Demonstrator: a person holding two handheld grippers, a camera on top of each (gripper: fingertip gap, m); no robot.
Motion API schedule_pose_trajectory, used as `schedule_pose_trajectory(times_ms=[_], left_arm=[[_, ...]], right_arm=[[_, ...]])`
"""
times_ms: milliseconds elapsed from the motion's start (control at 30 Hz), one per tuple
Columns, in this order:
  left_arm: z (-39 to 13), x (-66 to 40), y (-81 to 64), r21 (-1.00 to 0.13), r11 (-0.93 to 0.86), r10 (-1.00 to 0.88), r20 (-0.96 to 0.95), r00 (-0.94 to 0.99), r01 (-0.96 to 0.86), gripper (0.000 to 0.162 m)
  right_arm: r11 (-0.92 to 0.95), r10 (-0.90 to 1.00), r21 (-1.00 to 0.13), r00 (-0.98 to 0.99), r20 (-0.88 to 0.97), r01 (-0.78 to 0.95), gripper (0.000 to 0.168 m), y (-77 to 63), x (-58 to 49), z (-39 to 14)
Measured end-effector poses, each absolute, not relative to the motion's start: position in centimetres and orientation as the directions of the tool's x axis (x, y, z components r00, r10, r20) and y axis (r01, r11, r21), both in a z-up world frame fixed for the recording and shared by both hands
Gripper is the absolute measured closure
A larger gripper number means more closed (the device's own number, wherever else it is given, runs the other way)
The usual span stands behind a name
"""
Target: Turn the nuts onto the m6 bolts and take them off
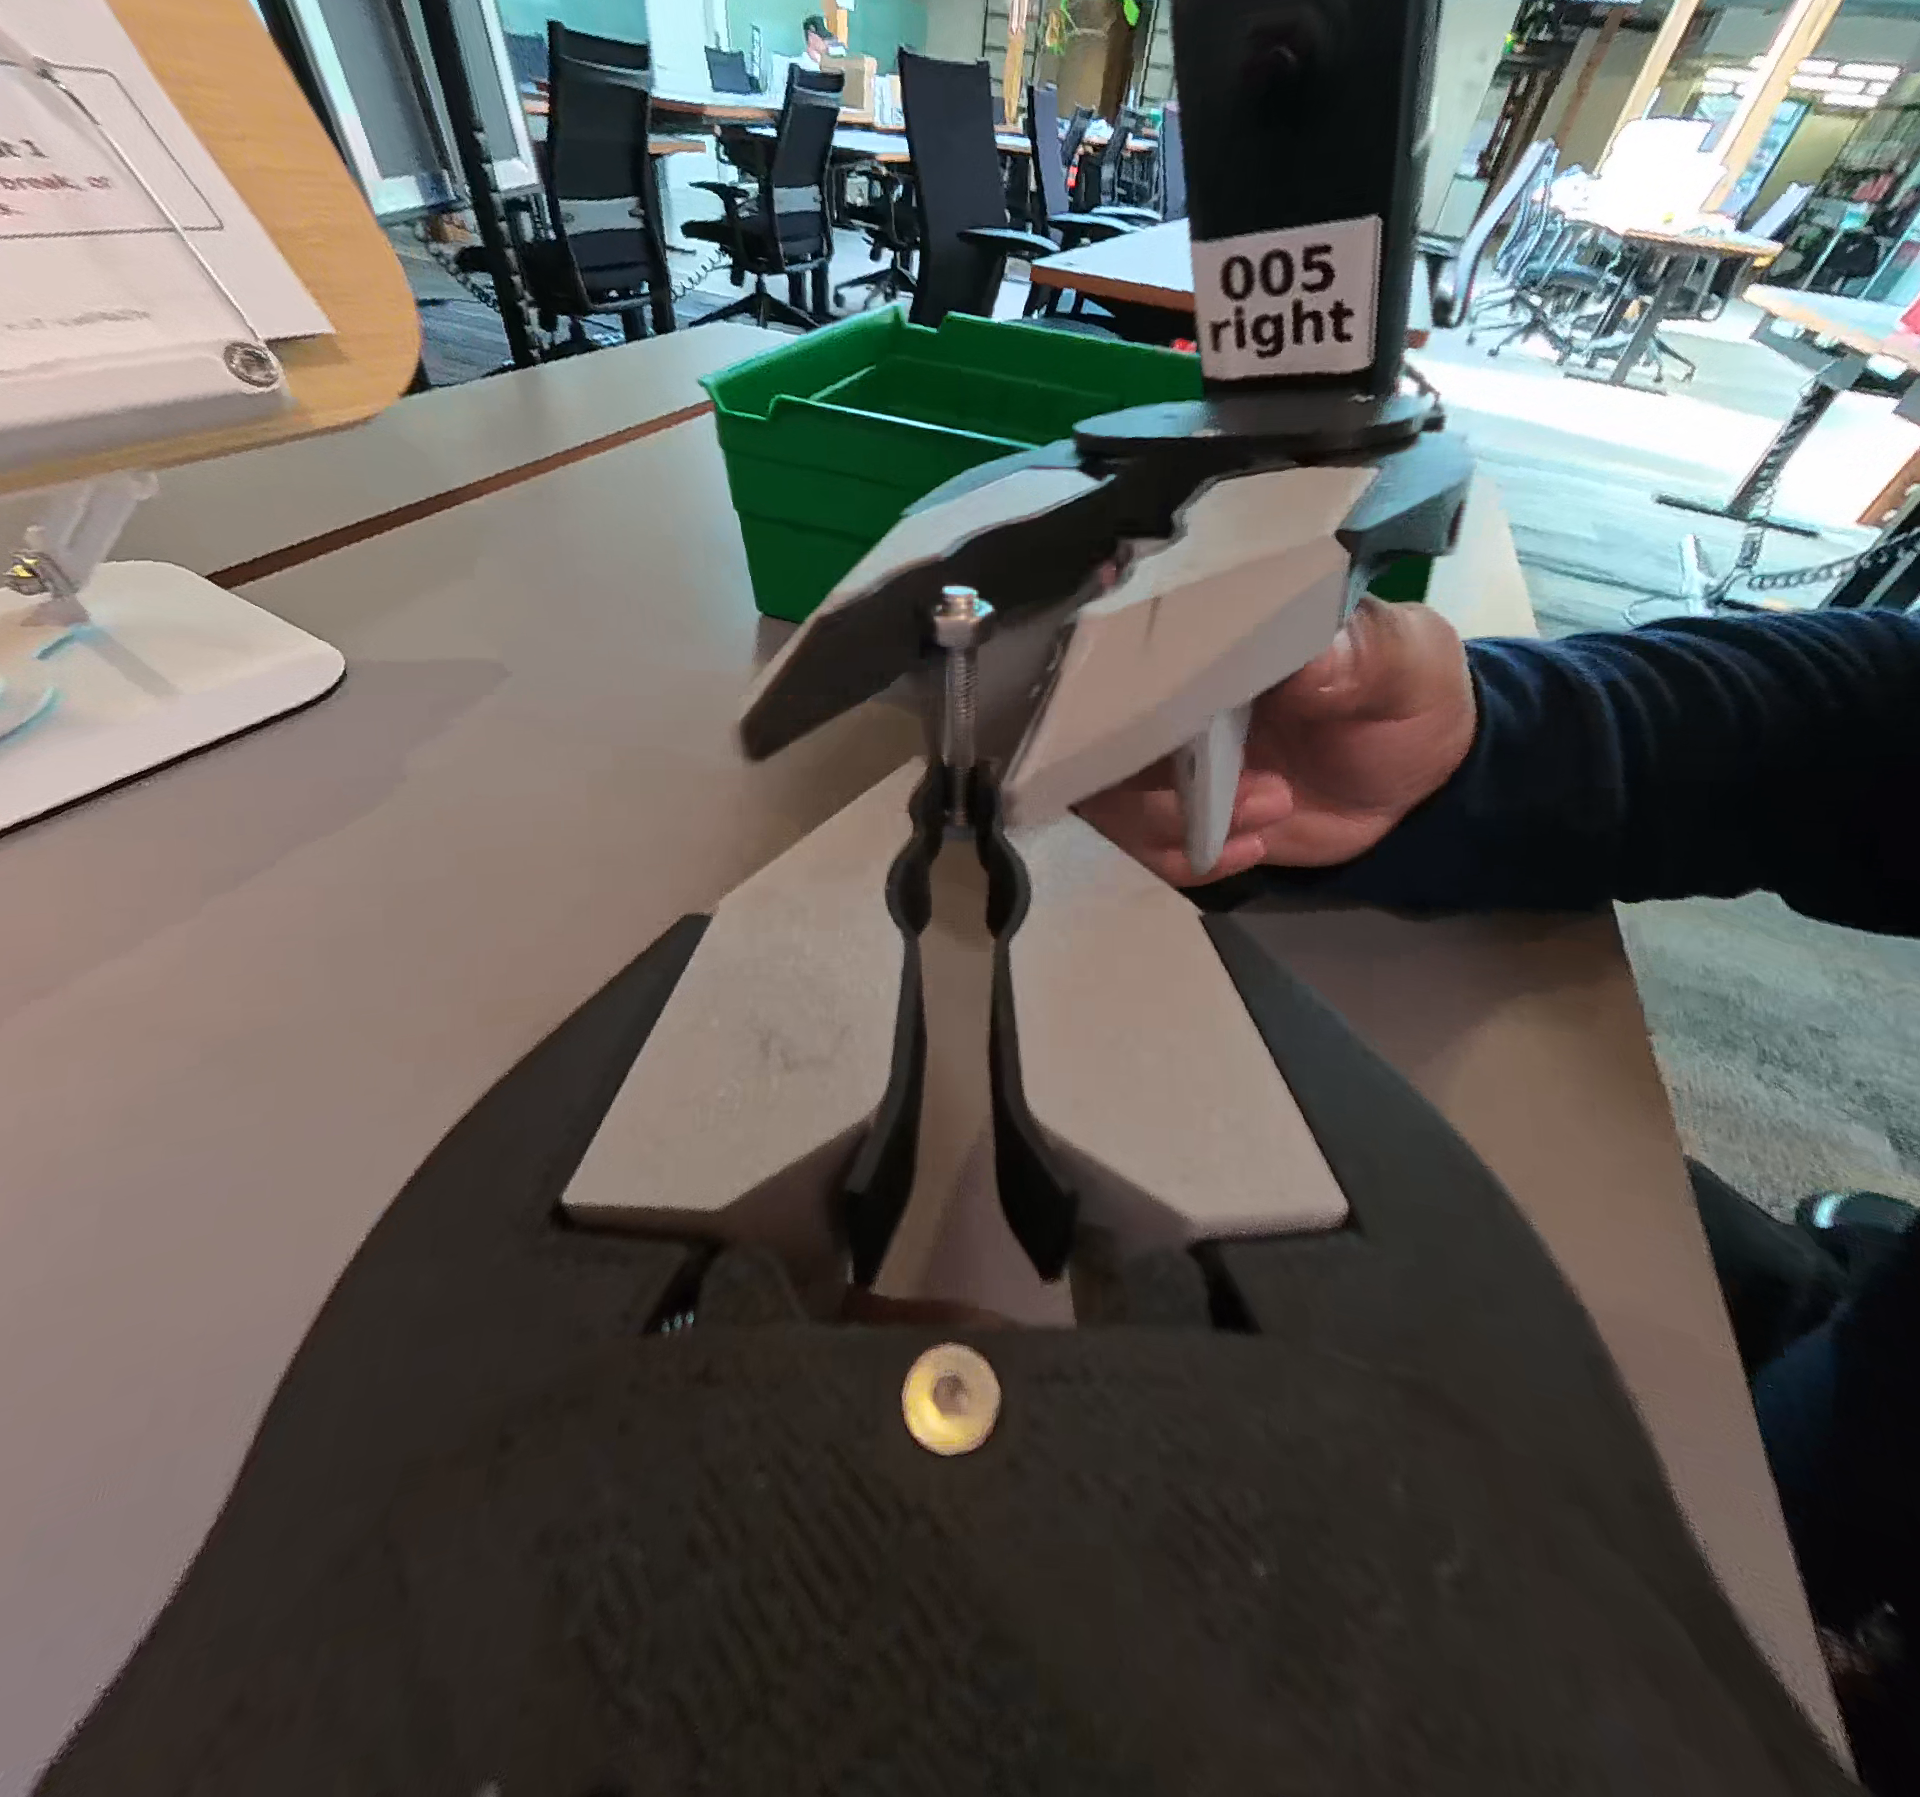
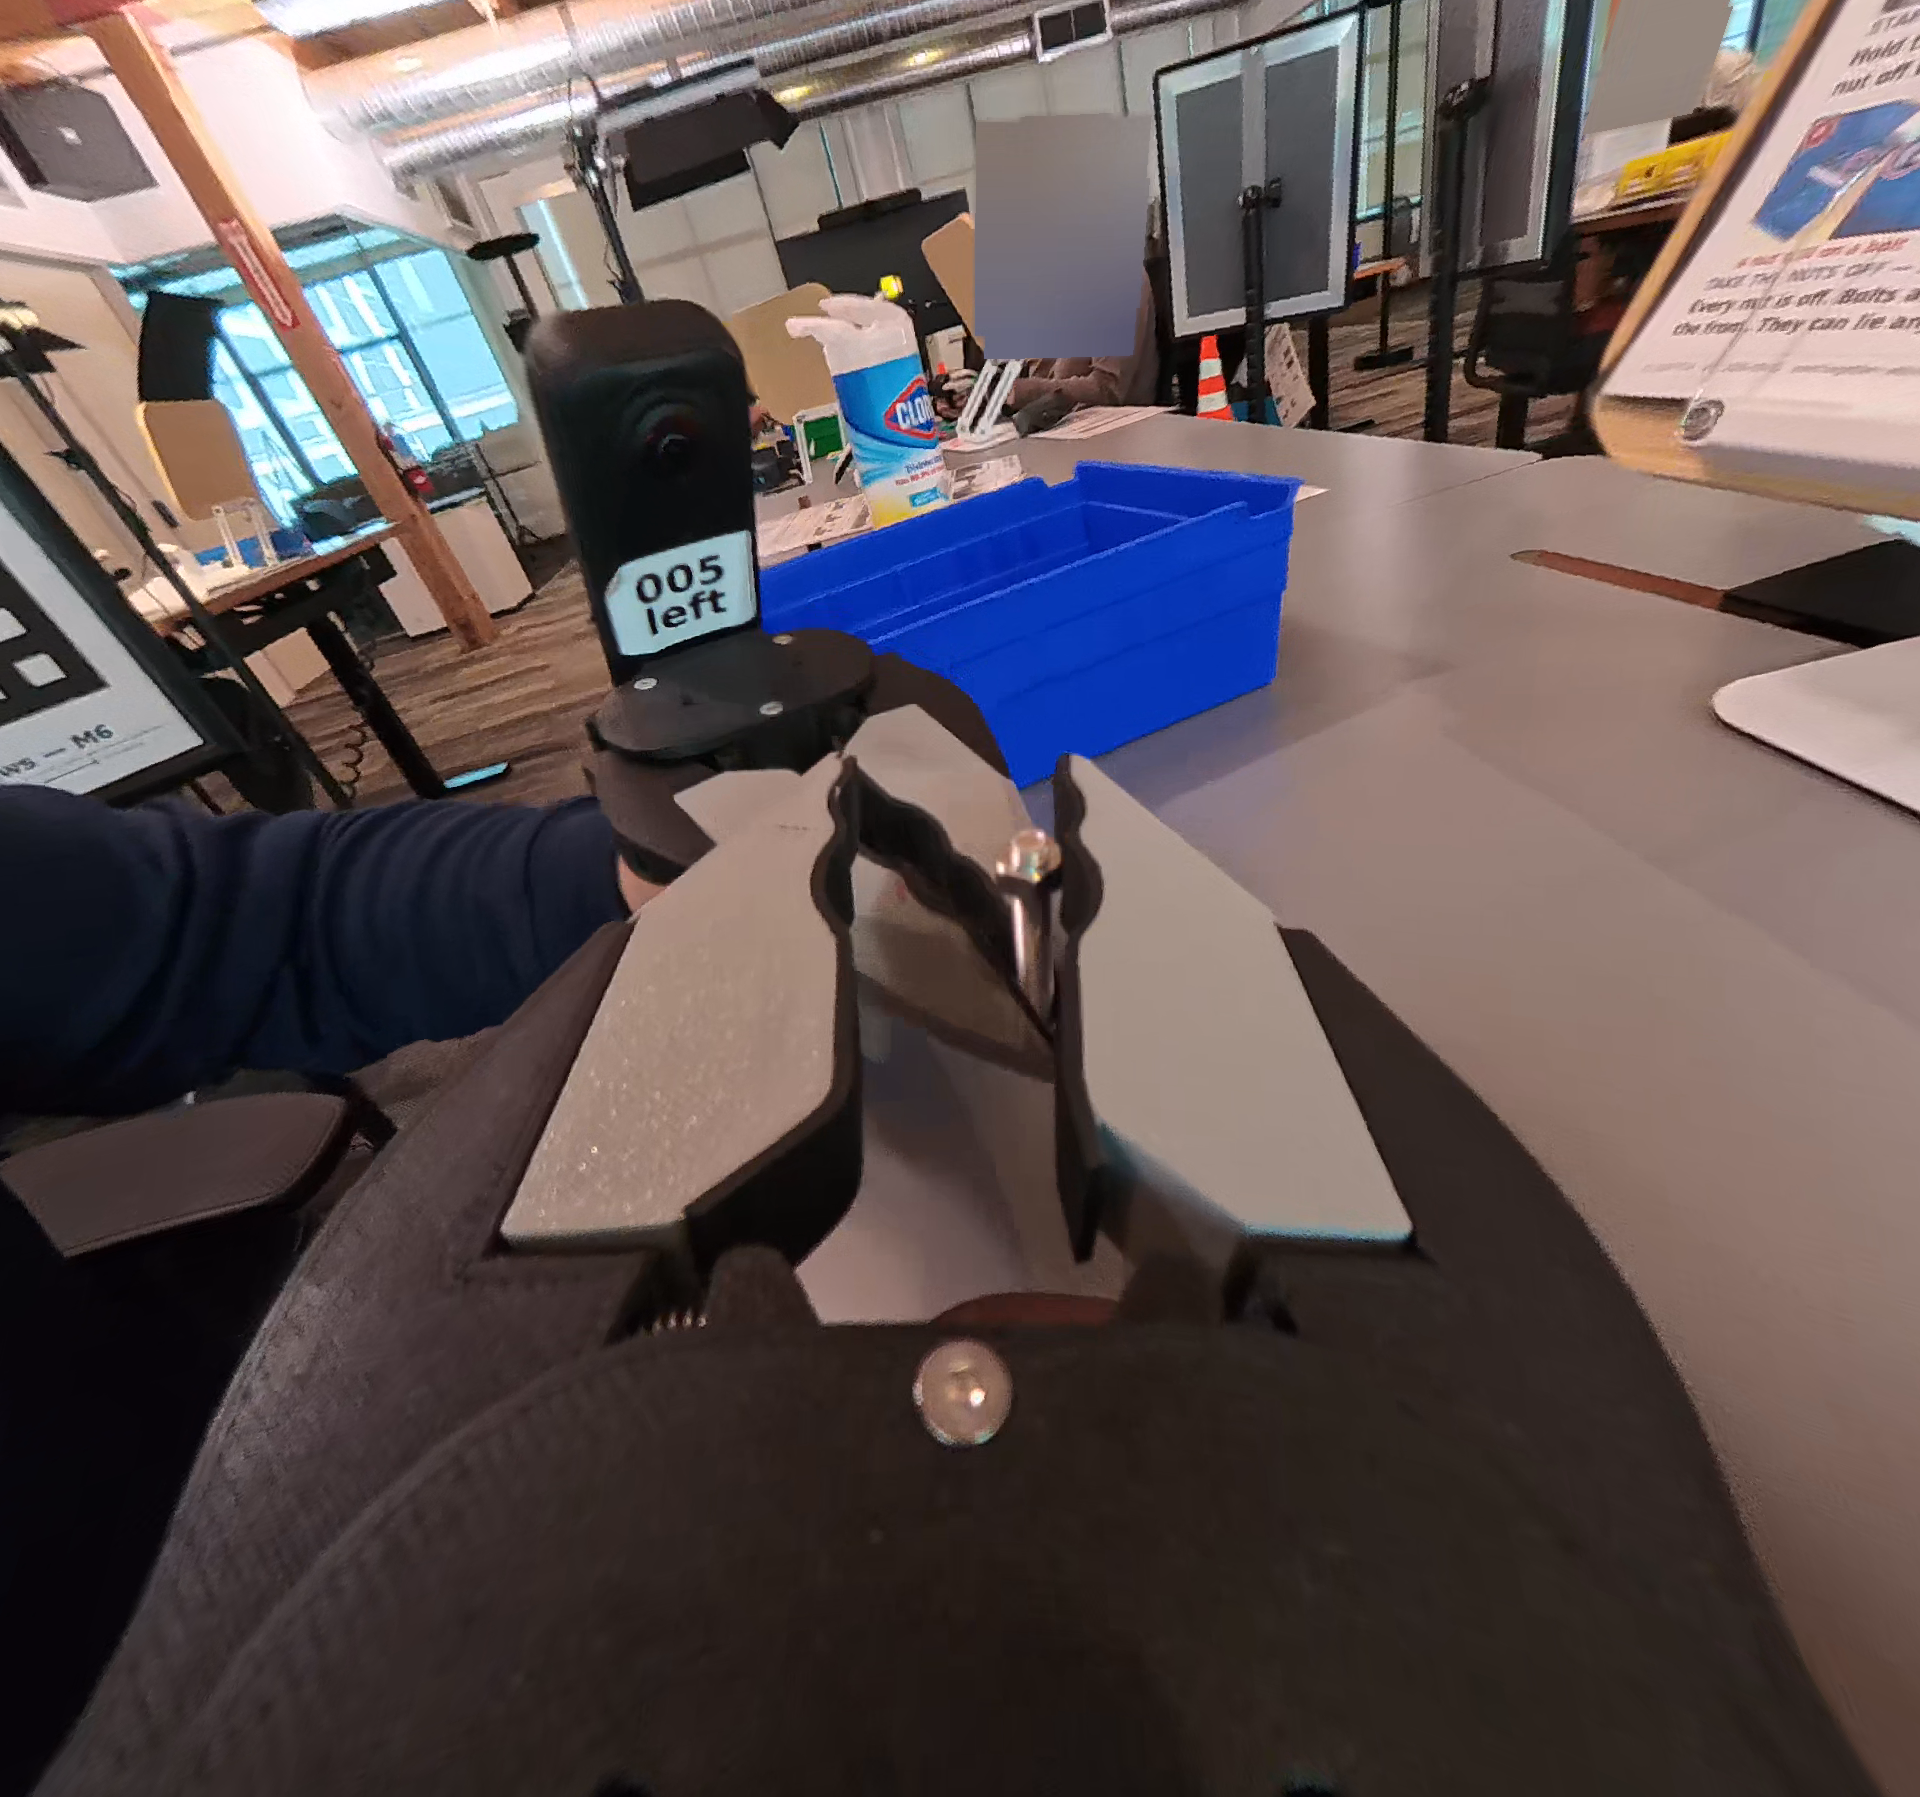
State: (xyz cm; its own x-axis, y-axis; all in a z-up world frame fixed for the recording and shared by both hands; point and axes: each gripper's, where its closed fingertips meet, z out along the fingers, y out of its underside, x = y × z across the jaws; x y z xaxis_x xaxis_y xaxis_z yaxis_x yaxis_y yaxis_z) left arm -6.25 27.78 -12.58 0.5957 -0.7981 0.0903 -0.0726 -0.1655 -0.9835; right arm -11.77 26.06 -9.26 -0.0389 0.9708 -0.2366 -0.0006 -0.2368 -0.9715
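A silver M6 bolt (image 1: 961, 708) stands upright with a nut (image 1: 961, 621) near its top. My left gripper (image 1: 961, 812) is shut on the bolt's lower end and holds it above the grey table (image 1: 416, 812). My right gripper (image 1: 914, 698) reaches in from the right at the height of the nut. In the right wrist view the right gripper (image 2: 956, 791) is open, with a wide gap between its fingers. The bolt (image 2: 1029, 916) rests against its right finger (image 2: 1075, 874). The left gripper (image 2: 1023, 1004) shows beyond, clamped on the bolt.
A green bin (image 1: 862, 438) stands behind the grippers, and a blue bin (image 2: 1039, 604) stands on the far side in the right wrist view. A sign stand with a white base (image 1: 135, 667) is at the left. A wipes canister (image 2: 894, 417) stands behind the blue bin. Tip to tip, the grippers are about 6 cm apart.
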Motion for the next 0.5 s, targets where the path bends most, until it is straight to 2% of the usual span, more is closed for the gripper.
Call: schedule_pose_trajectory(times_ms=[200,333,400,500], left_arm=[[-12.0,-8.0,28.7,-0.986,-0.167,-0.763,0.11,0.637,-0.03,0.16],[-11.8,-8.0,28.6,-0.984,-0.175,-0.764,0.122,0.633,-0.021,0.16],[-12.2,-7.0,28.1,-0.983,-0.178,-0.786,0.118,0.607,-0.039,0.16],[-12.7,-6.4,28.0,-0.984,-0.155,-0.787,0.069,0.613,-0.089,0.16]], right_arm=[[-0.238,0.971,-0.971,0.026,-0.238,-0.02,0.137,27.8,-10.4,-9.0],[-0.249,0.968,-0.968,-0.018,-0.248,-0.037,0.141,27.3,-10.4,-8.5],[-0.249,0.968,-0.968,-0.048,-0.248,-0.028,0.131,26.2,-11.3,-8.7],[-0.209,0.978,-0.978,-0.019,-0.209,0.011,0.13,26.0,-12.0,-9.4]])
